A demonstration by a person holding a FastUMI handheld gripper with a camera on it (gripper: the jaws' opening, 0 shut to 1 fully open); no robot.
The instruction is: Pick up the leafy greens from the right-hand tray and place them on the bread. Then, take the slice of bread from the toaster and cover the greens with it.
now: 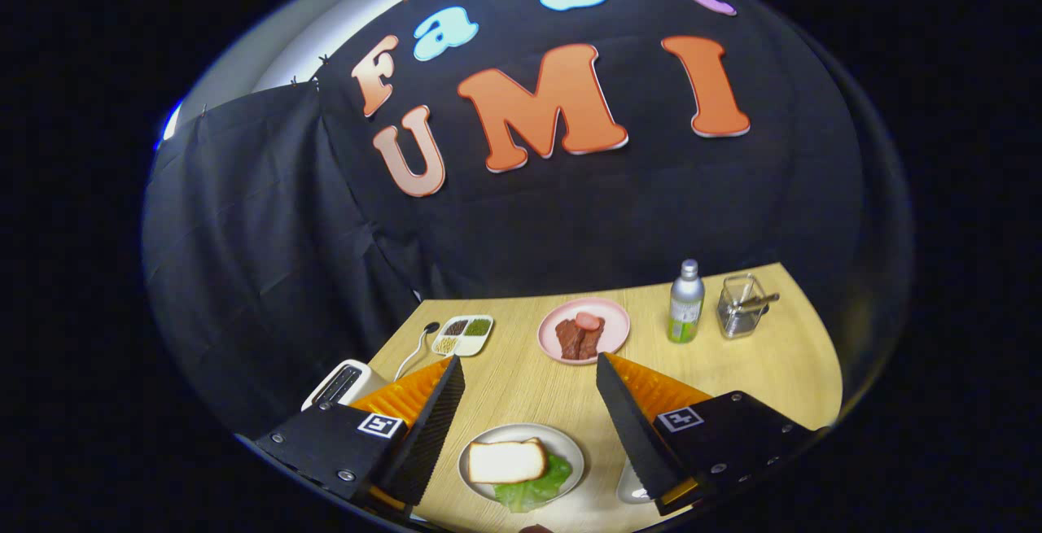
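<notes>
Bread (pixel 506 460) lies over greens (pixel 533 488) on plate (pixel 570 445), between fingers of gripper (pixel 529 370). Gripper spread wide, holding nothing, above table (pixel 757 362). Toaster (pixel 342 384) beside left finger.

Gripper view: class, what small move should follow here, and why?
Probably lift the gripper back and away: its fingers stand open, holding nothing, and the bread slice already lies over the leafy greens on the plate between them, so the stacking looks done.

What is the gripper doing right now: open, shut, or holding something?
Gripper: open and holding nothing, fingers spread wide above the plate where a bread slice lies on the leafy greens.
</notes>
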